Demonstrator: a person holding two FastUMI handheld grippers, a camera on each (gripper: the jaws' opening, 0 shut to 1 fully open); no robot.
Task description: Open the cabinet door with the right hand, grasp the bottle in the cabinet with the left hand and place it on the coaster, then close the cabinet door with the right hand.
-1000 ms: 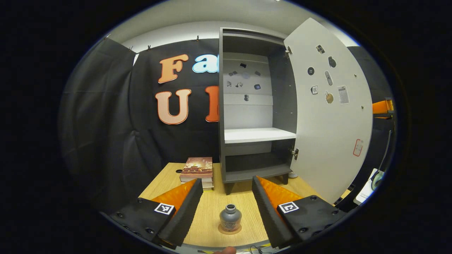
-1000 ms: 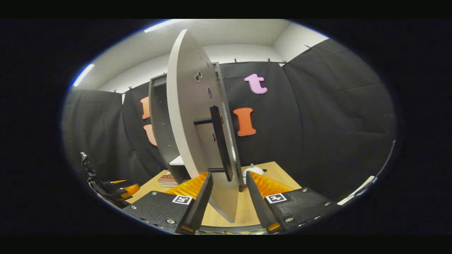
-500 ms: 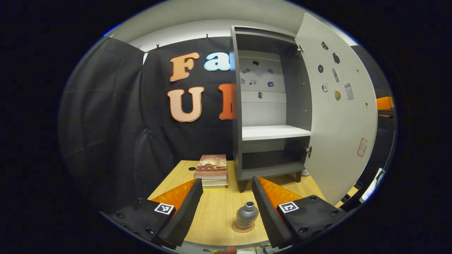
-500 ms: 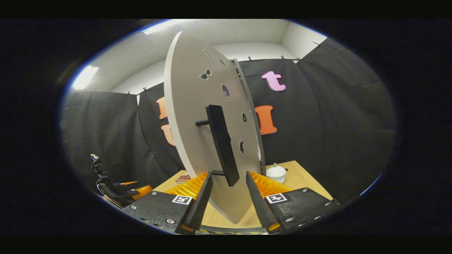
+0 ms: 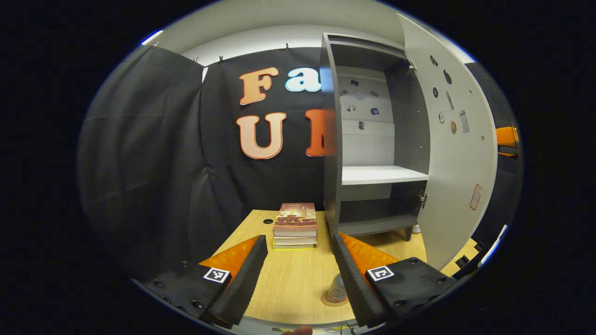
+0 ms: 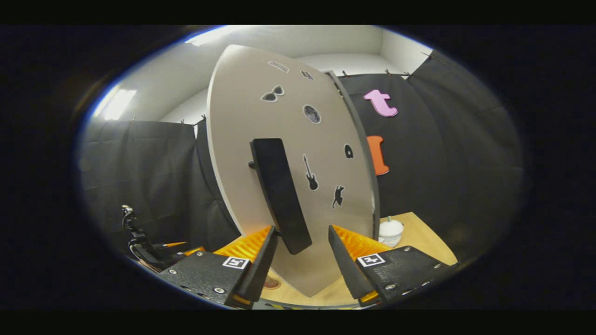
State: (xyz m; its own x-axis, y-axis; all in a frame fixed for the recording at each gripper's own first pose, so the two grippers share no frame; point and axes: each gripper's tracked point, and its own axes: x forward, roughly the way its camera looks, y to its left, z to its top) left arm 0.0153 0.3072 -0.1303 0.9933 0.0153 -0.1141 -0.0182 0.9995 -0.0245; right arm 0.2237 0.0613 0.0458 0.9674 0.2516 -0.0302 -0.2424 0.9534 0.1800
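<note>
On the wooden table [image 5: 288,284], from left to right in the left gripper view: one stack of books [image 5: 295,225], one bottle [image 5: 337,291] standing on one coaster [image 5: 331,300], one cabinet [image 5: 372,139] with its one door [image 5: 458,153] swung out to the right. The bottle sits just beside the inner edge of your left gripper's [image 5: 298,274] right finger, partly hidden behind it; the shelves inside show nothing left on them. Your left gripper is released, jaws wide apart, holding nothing.

Judgement: the fetch-and-place step looks done, and the step in hand is closing the door.

In the right gripper view, again left to right: your left gripper low at the edge, then the door's outer face with one long dark handle [image 6: 279,195], then one small white lidded pot [image 6: 390,231] on the table behind the door. Your right gripper [image 6: 300,260] is spread open, its fingers either side of the handle's lower end, with gaps visible on both sides, so nothing is clamped.

Next move, as I judge it: either pinch the handle or push flat on the door face, and swing it toward the cabinet front. Keep your left gripper back from the door's sweep, and do not brush the bottle.
</note>
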